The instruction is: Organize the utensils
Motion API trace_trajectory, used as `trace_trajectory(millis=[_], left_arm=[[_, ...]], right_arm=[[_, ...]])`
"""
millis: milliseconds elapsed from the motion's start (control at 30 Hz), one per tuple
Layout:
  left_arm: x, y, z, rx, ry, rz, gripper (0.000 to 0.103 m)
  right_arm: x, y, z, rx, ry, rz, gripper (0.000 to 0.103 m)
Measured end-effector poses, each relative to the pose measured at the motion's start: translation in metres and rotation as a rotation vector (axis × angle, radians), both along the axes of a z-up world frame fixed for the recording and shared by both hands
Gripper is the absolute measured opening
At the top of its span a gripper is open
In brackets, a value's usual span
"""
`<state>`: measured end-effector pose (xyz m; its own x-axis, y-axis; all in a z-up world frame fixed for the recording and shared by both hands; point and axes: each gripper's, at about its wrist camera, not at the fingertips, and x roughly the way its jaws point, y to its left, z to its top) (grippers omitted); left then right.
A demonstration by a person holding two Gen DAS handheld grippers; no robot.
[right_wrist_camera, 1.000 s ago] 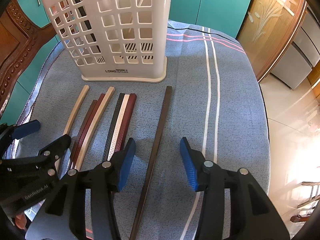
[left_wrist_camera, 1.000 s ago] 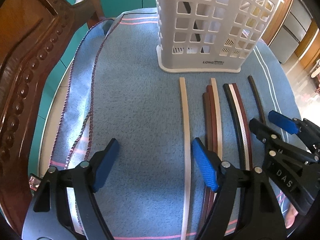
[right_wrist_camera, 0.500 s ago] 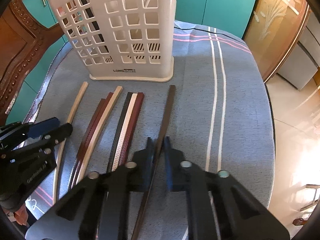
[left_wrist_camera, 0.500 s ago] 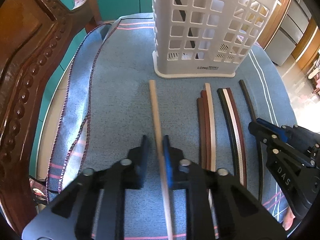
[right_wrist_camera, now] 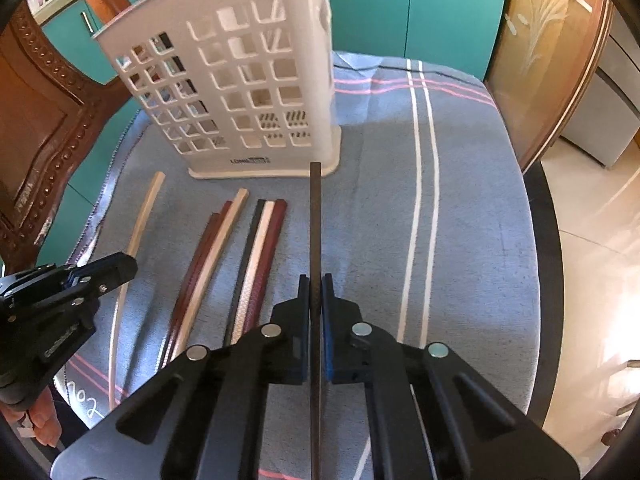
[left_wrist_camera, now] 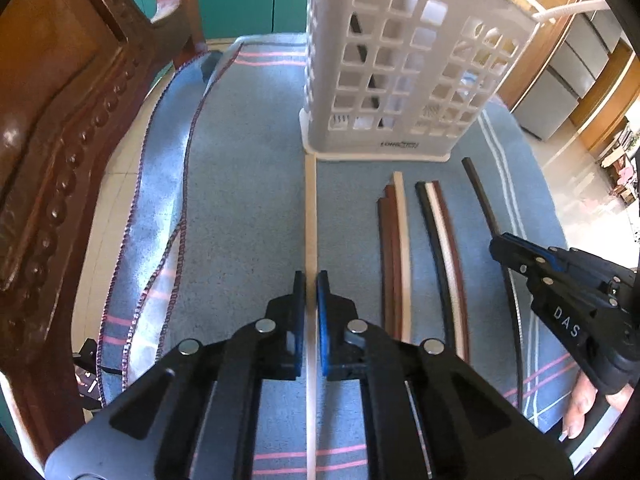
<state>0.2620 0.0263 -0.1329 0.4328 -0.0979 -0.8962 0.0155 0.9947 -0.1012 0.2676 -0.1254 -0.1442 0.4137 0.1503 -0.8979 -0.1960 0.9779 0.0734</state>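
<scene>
My left gripper [left_wrist_camera: 311, 284] is shut on a pale beige chopstick [left_wrist_camera: 311, 216] whose far tip reaches the base of the white lattice utensil basket [left_wrist_camera: 400, 60]. My right gripper [right_wrist_camera: 316, 286] is shut on a dark brown chopstick [right_wrist_camera: 315, 216] that points at the basket [right_wrist_camera: 240, 92]. In the left wrist view the right gripper [left_wrist_camera: 520, 248] holds the dark stick [left_wrist_camera: 480, 192] at the right. In the right wrist view the left gripper [right_wrist_camera: 116, 270] holds the beige stick [right_wrist_camera: 146, 208] at the left. Several more chopsticks [left_wrist_camera: 396, 256] [right_wrist_camera: 260, 248] lie side by side on the cloth between them.
A blue striped cloth [left_wrist_camera: 240, 200] covers the round table [right_wrist_camera: 548, 240]. A carved wooden chair [left_wrist_camera: 60, 140] stands at the left edge. Teal cabinets [right_wrist_camera: 420, 8] are behind the basket. A dark stick stands inside the basket [left_wrist_camera: 360, 52].
Both grippers went from wide open to shut, the left on the beige chopstick and the right on the dark brown one. Both sticks now point toward the basket.
</scene>
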Motion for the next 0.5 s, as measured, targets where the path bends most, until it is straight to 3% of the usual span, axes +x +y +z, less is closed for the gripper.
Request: trace_trajectory(millis=[167,233,333,400,500], left_arm=[[0.007,0.001,-0.01,0.006,0.036,0.018,0.012],[0.008,0.001,-0.01,0.002,0.036,0.027,0.023],[0.013,-0.001,-0.011,0.007,0.034,0.034,0.031],[0.019,-0.002,-0.012,0.017,0.029,0.029,0.034],[0.026,-0.01,-0.012,0.064,0.019,0.013,0.033]], right_arm=[[-0.001,0.001,-0.008,-0.032,0.014,-0.007,0.009],[-0.001,0.003,-0.007,-0.046,0.006,-0.006,0.016],[0.0,0.009,-0.009,-0.068,0.003,-0.005,0.027],[0.0,0.009,-0.011,-0.092,-0.006,0.003,0.033],[-0.003,0.013,-0.013,-0.102,-0.01,0.007,0.034]])
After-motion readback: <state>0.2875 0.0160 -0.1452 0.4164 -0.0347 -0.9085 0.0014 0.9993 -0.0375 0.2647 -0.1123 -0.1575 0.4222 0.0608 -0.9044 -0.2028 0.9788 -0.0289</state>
